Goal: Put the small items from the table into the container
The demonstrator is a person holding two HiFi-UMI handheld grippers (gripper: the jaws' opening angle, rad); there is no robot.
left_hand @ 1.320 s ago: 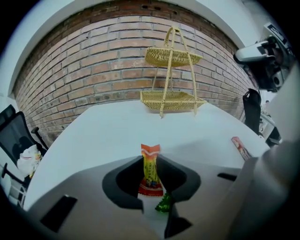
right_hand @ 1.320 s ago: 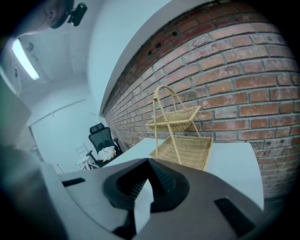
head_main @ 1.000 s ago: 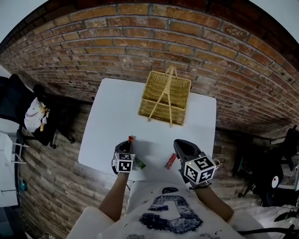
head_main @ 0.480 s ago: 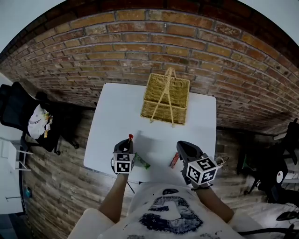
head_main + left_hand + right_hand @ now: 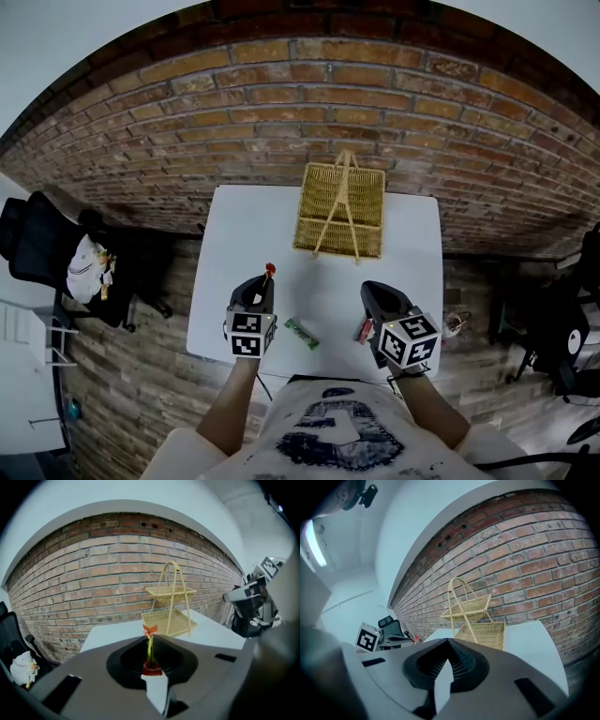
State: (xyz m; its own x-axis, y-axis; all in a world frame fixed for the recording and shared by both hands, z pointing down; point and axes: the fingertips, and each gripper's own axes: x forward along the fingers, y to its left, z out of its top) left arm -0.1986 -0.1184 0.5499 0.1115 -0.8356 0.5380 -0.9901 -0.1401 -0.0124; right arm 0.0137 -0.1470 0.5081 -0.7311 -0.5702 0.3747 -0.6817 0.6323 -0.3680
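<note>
Red sachet [image 5: 150, 651] upright, green sachet [image 5: 302, 333] flat

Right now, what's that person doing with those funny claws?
A person stands at a white table with a claw in each hand, clearing up small packets. The left claw is pinching a small red-ended packet. The right claw is shut with nothing in it. A green packet and a red packet lie on the table near the person. The wicker basket they go into stands at the far end, by the brick wall.
</note>
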